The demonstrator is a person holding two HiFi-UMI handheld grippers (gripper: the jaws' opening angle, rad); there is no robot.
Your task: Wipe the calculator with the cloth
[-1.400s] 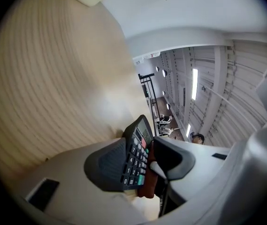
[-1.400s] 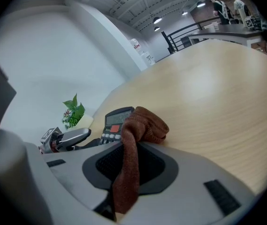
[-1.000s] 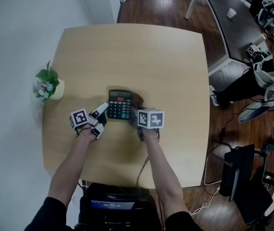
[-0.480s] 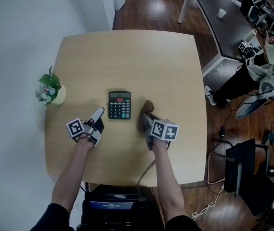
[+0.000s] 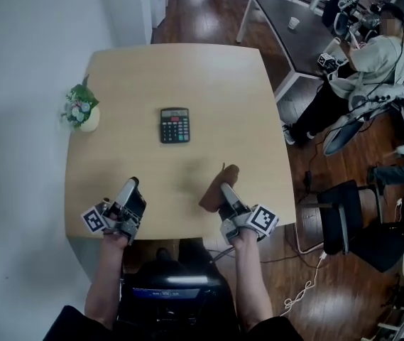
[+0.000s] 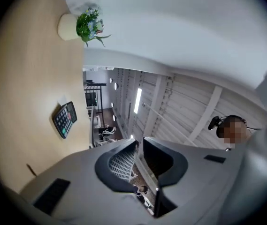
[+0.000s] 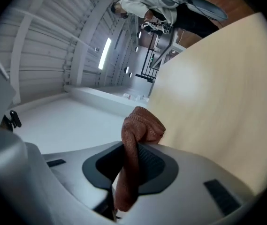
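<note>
The black calculator (image 5: 175, 125) (image 6: 65, 119) lies alone on the middle of the round-cornered wooden table (image 5: 187, 69). Both grippers hang over the table's near edge, well short of it. My left gripper (image 5: 130, 185) (image 6: 139, 144) has just been closing its jaws. Only a thin slit is left between them and nothing is in it. My right gripper (image 5: 224, 188) (image 7: 135, 146) is shut on the brown cloth (image 5: 212, 196) (image 7: 140, 128), which bunches out past its tips and hangs down between the pads.
A small potted plant (image 5: 81, 112) (image 6: 84, 25) stands at the table's left edge. To the right are a dark table (image 5: 287, 27), a seated person (image 5: 365, 62), a black chair (image 5: 351, 226) and cables on the wood floor.
Both grippers have drawn back from the calculator to the near edge and risen. The cloth came away with the right one. The left jaws have narrowed.
</note>
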